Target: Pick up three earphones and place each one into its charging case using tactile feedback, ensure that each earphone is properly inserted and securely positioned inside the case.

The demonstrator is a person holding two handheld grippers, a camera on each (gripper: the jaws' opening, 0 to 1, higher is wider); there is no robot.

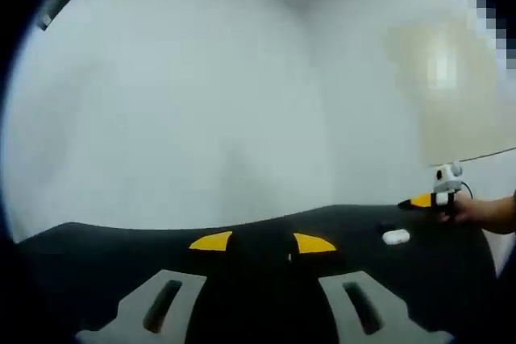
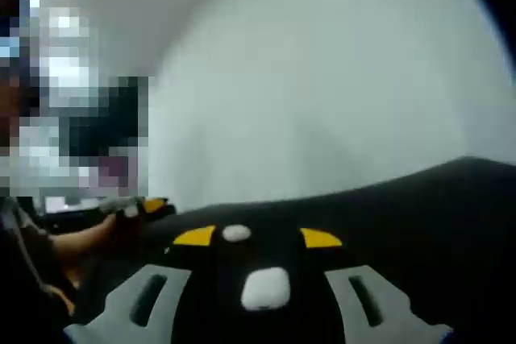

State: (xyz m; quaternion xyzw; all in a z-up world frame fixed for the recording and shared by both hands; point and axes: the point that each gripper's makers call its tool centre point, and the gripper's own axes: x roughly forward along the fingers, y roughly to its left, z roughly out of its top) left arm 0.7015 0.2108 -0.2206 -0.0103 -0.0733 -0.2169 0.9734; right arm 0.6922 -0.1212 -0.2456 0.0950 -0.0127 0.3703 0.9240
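Over the black table, right gripper spread wide, empty; left gripper likewise; two white cases between right jaws.

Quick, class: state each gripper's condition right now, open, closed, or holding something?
Left gripper: open, holding nothing, over the black table.
Right gripper: open, holding nothing; two white objects lie between its jaws, not gripped.
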